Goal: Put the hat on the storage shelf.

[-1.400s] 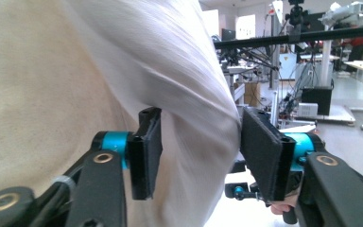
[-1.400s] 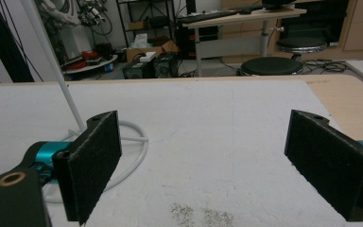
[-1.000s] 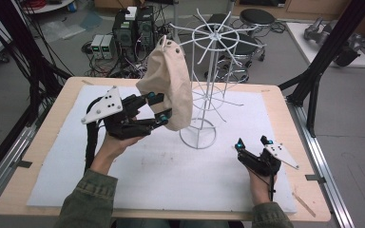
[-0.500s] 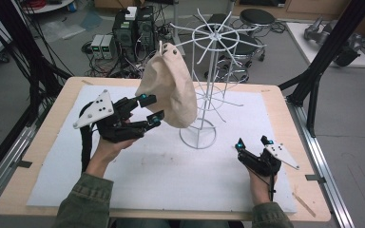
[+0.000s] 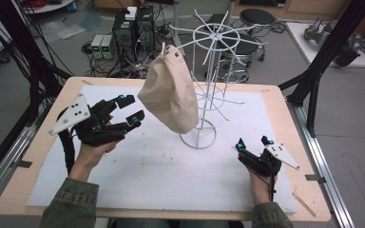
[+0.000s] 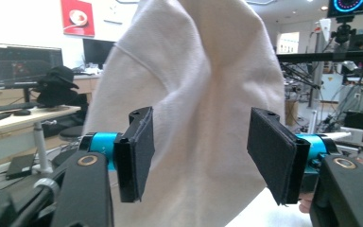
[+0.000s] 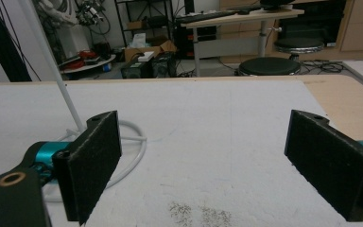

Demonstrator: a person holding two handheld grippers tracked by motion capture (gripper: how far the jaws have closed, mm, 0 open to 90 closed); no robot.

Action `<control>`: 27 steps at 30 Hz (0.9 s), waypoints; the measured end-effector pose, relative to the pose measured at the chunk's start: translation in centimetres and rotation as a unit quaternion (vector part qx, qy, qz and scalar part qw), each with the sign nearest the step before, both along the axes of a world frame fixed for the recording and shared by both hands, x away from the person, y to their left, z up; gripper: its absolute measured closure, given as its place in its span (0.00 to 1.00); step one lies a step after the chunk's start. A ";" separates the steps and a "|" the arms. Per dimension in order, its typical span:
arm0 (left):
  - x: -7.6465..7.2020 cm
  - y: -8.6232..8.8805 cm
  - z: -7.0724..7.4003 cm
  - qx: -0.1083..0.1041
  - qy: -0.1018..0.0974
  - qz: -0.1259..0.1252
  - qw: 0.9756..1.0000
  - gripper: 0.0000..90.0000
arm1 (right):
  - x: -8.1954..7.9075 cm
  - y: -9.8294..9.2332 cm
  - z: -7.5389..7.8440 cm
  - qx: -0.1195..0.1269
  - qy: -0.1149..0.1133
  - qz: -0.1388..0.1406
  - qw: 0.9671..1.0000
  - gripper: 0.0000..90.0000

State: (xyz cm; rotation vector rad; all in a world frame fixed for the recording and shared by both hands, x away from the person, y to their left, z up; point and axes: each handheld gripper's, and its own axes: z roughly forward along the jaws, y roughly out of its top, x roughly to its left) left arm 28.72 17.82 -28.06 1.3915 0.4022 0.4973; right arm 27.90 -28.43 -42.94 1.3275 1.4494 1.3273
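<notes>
Two grippers' jaws spread, cream hat hanging on wire rack, white mat beneath.

White mat lies open — wire rack and hanging cap block the middle.

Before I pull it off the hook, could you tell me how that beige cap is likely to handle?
The beige cap looks like soft cloth that sags, so probably floppy and light. It may swing if nudged. The thin white wire rack might wobble or tip when tugged.
</notes>
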 end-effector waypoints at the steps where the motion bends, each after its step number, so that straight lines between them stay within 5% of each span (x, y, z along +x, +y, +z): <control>1: -0.1 0.2 0.0 -0.001 0.000 0.003 1.000 0.46 | 0.0 0.0 0.0 0.001 0.000 -0.001 1.000 0.12; 16: -0.7 2.5 -2.6 -0.002 0.025 0.053 0.998 0.40 | -0.1 0.1 0.0 -0.002 0.006 0.002 1.000 0.12; 27: -2.0 4.8 -5.4 -0.021 0.040 0.094 0.995 0.39 | 0.0 0.1 -0.1 0.001 0.011 0.002 1.000 0.12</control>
